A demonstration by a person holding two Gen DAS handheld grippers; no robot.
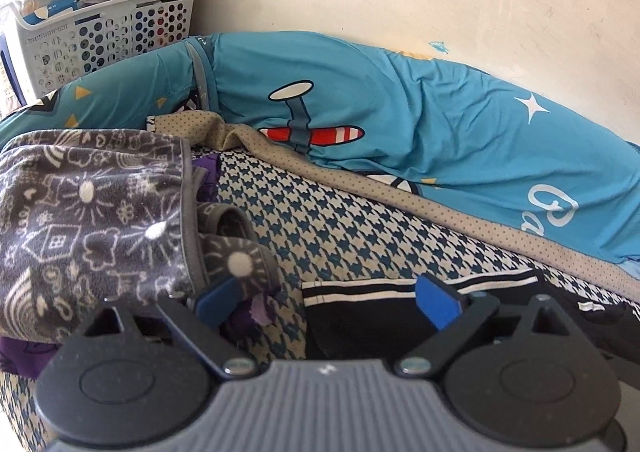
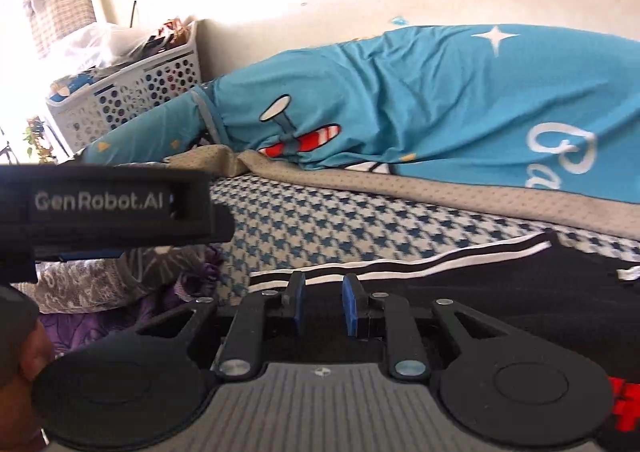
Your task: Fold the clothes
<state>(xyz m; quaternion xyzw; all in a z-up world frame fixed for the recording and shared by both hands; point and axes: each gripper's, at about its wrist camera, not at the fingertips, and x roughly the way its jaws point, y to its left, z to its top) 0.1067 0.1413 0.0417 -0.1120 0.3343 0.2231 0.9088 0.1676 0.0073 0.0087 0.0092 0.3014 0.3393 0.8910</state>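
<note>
2 grippers work low over a houndstooth bedsheet (image 1: 320,220). The left gripper (image 1: 328,302) is spread wide, holding nothing; its left finger sits just beside a gray doodle-print garment (image 1: 92,212) heaped over purple fabric (image 1: 256,312), its right finger over a black garment with white stripes (image 1: 360,308). The right gripper (image 2: 323,306) has its jaws narrow but parted above that black garment (image 2: 500,292), nothing visibly between the blue pads (image 2: 349,304). A blue airplane-print cover (image 1: 400,100) lies along the wall, a white perforated basket (image 1: 104,32) at its far end.
</note>
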